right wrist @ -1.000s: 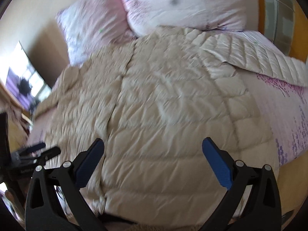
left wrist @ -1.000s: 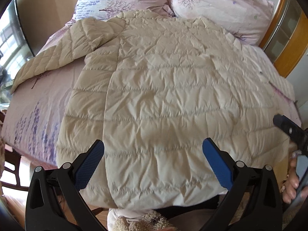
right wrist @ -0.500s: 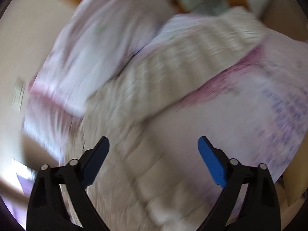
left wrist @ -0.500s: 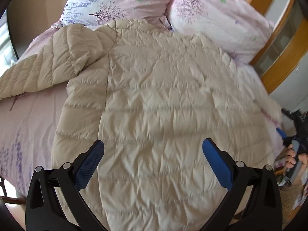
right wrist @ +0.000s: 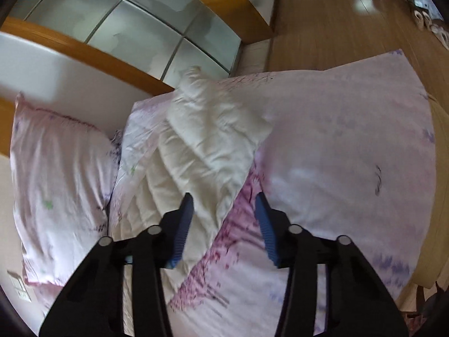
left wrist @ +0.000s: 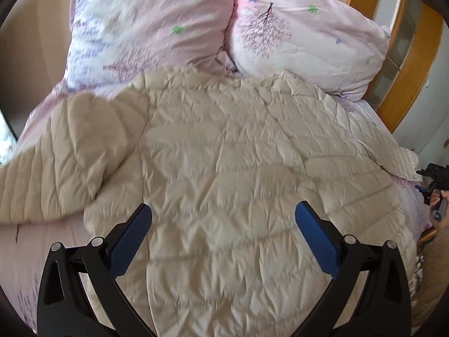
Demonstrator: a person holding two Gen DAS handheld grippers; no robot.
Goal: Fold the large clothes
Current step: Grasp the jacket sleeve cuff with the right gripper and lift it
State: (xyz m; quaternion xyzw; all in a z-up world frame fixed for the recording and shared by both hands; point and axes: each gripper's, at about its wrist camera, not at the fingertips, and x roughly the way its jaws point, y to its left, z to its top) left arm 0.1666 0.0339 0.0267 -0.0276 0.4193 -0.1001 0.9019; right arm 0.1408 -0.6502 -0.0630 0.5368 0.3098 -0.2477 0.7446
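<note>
A large cream quilted down jacket [left wrist: 238,168] lies spread on the bed, back up, collar toward the pillows. Its left sleeve [left wrist: 56,163] stretches out to the left. My left gripper [left wrist: 223,224] is open and empty, hovering over the jacket's lower middle. In the right wrist view the jacket's right sleeve [right wrist: 207,146] lies out on the sheet, cuff toward the headboard. My right gripper [right wrist: 224,213] is open, narrower than the left, with the sleeve's lower edge between its blue pads [right wrist: 186,219], not clamped. It also shows at the far right of the left wrist view [left wrist: 436,179].
Two pink floral pillows [left wrist: 157,25] [left wrist: 303,36] lie at the bed's head. The pink floral sheet [right wrist: 336,146] covers the bed. A wooden and glass headboard [right wrist: 146,36] stands behind. Wooden floor [right wrist: 336,14] lies beyond the bed's right side.
My left gripper moved up over the jacket toward the pillows. My right gripper swung away from the jacket body to the right sleeve, and its jaws narrowed around the sleeve edge.
</note>
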